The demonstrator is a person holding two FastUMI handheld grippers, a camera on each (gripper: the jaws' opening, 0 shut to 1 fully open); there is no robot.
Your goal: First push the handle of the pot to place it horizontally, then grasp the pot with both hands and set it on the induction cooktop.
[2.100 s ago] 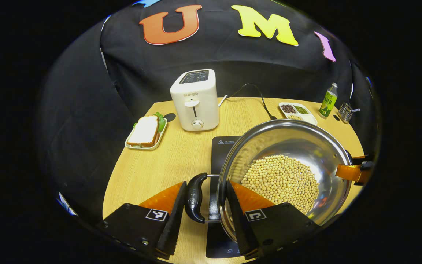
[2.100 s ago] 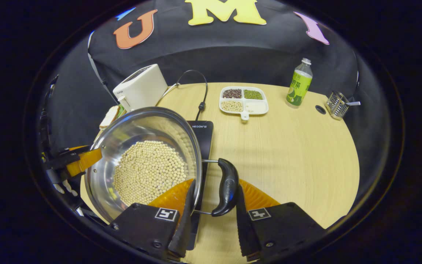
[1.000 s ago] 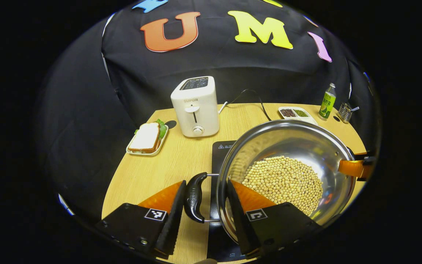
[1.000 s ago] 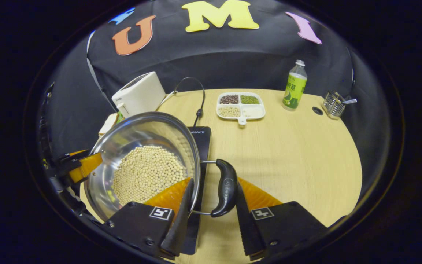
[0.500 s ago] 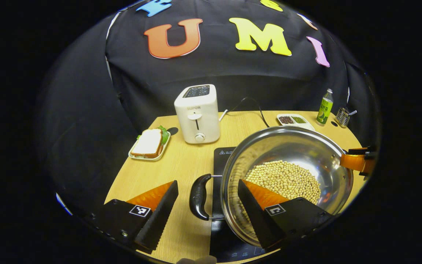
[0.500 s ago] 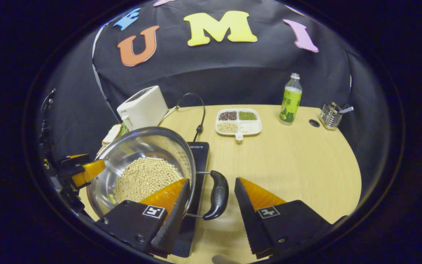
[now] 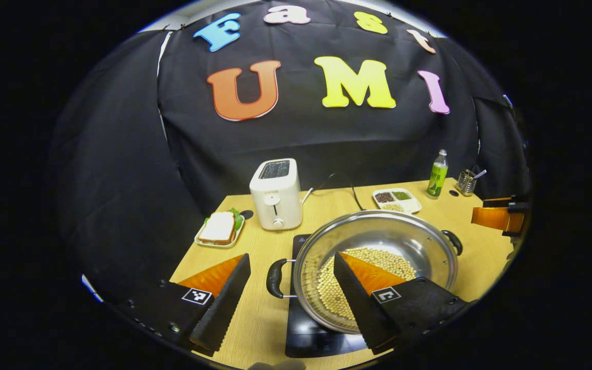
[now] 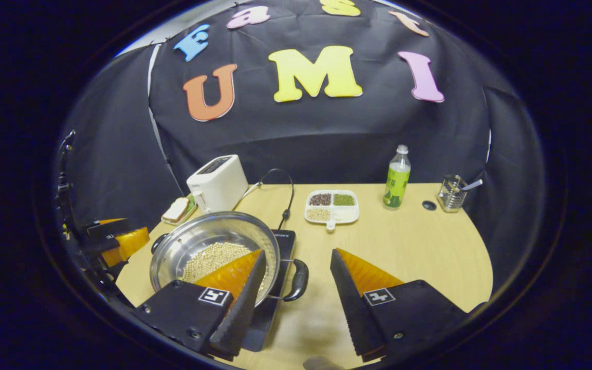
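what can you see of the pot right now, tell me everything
The pot is a wide, shallow, shiny steel pan sitting upright on the black induction cooktop. Pale round beans cover its bottom. A dark loop handle sticks out level on each side. The left gripper and right gripper are open, touching nothing.

Pot (image 7: 378, 241) sits on cooktop (image 7: 311, 336), toaster (image 7: 275, 194) behind it.

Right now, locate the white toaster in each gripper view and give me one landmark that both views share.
Left gripper view: the toaster stands at centre, at the table's far edge, just right of the sandwich plate.
Right gripper view: the toaster sits left of centre, behind the pot.
Shared landmark: the green bottle, far right on the table in both.
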